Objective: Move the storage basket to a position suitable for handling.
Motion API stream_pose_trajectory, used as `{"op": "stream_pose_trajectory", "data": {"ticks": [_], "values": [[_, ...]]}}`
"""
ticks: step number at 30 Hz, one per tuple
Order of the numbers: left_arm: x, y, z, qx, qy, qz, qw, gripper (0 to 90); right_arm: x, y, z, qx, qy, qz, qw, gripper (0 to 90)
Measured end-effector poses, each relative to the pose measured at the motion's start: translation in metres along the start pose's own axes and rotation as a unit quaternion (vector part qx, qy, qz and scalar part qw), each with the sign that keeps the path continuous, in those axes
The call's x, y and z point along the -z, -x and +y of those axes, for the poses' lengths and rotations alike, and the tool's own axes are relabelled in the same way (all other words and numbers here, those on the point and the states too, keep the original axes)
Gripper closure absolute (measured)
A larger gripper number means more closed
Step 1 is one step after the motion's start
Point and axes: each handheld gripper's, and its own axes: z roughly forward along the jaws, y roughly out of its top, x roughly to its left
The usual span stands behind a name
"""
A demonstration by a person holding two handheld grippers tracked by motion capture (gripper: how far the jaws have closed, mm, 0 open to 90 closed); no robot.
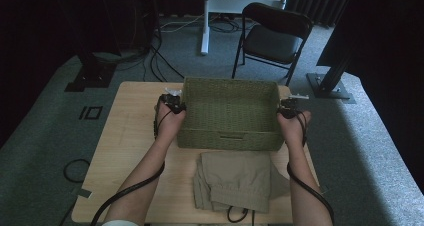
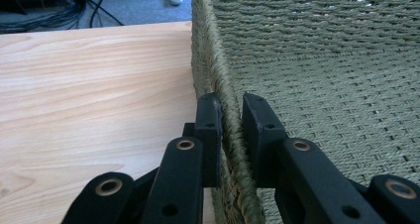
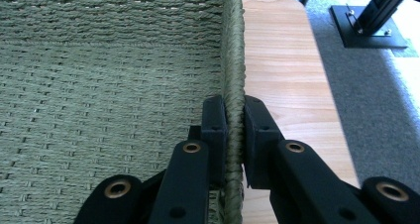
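Left gripper (image 2: 232,116) is clamped tight on the left wall of the woven green basket (image 1: 227,111) — 1 jaw outside, 1 inside, the braided rim pinched between the pads. Over on the other side, the right gripper (image 3: 236,119) is doing the same: jaws closed on the basket's right wall, the rim running straight up between them.

From the high view, the left gripper (image 1: 175,105) sits at the basket's left edge and the right gripper (image 1: 289,108) at its right edge, a hand behind each, forearms coming in from below with cables trailing off them. So that's 2 grips, 1 per side, on opposite walls.

The basket rests in the middle of the light wooden table (image 1: 132,131), towards the far edge, open and empty inside. Just in front of it, on the near side, lies a folded khaki garment (image 1: 235,178). Beyond the table — a black folding chair (image 1: 272,36) on grey carpet.
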Motion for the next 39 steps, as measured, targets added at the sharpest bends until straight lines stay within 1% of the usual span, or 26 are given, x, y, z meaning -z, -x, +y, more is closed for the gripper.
{"op": "stream_pose_trajectory", "data": {"ticks": [1,5,8,12,16,18,20,21,23,24,26,29,33,35,37,39], "values": [[-0.001,0.003,0.001,-0.003,-0.001,0.001,1.0000,79.6,0.000,0.002,0.000,0.001,0.001,-0.002,1.0000,81.8],[-0.003,0.013,0.002,-0.002,0.000,-0.003,1.0000,79.5,0.000,0.013,0.000,-0.003,-0.001,-0.006,1.0000,82.0],[-0.006,0.021,0.003,-0.001,-0.001,-0.004,1.0000,79.5,0.000,0.020,0.001,0.002,-0.002,-0.014,0.9999,82.1],[-0.008,0.031,0.005,0.002,0.000,-0.009,1.0000,79.2,0.000,0.031,0.001,-0.006,-0.003,-0.014,0.9999,82.2],[-0.010,0.041,0.006,-0.005,-0.002,-0.007,1.0000,79.2,0.001,0.041,0.000,-0.009,-0.003,-0.015,0.9998,82.2],[-0.011,0.046,0.007,-0.005,-0.004,-0.011,0.9999,78.8,0.001,0.047,0.000,-0.010,-0.003,-0.014,0.9999,82.1],[-0.012,0.051,0.008,-0.008,-0.004,-0.009,0.9999,78.8,0.000,0.052,-0.001,-0.009,-0.001,-0.013,0.9999,82.1],[-0.012,0.053,0.008,-0.008,-0.004,-0.010,0.9999,78.8,0.000,0.054,-0.001,-0.011,-0.001,-0.012,0.9999,82.1],[-0.013,0.057,0.009,-0.005,-0.003,-0.014,0.9999,78.7,0.001,0.058,0.000,-0.008,-0.005,-0.019,0.9998,82.2],[-0.014,0.059,0.009,-0.009,-0.004,-0.015,0.9998,78.7,0.001,0.060,0.000,-0.011,-0.005,-0.020,0.9997,82.1],[-0.014,0.060,0.009,-0.005,-0.003,-0.018,0.9998,78.1,0.001,0.064,-0.001,-0.016,-0.005,-0.015,0.9997,82.0],[-0.014,0.060,0.009,-0.006,-0.003,-0.018,0.9998,78.1,0.001,0.066,-0.001,-0.013,-0.003,-0.012,0.9998,81.8],[-0.014,0.059,0.010,-0.006,-0.006,-0.019,0.9998,77.8,0.001,0.065,0.000,-0.007,-0.003,-0.015,0.9999,81.8],[-0.014,0.058,0.010,-0.003,-0.005,-0.021,0.9998,77.5,0.000,0.064,0.000,-0.007,-0.002,-0.015,0.9999,82.0],[-0.013,0.055,0.009,-0.007,-0.006,-0.018,0.9998,77.5,0.000,0.062,0.000,-0.010,-0.003,-0.012,0.9999,82.0],[-0.012,0.051,0.009,-0.008,-0.007,-0.016,0.9998,77.5,0.000,0.059,0.000,-0.008,-0.003,-0.013,0.9999,82.0]]}}
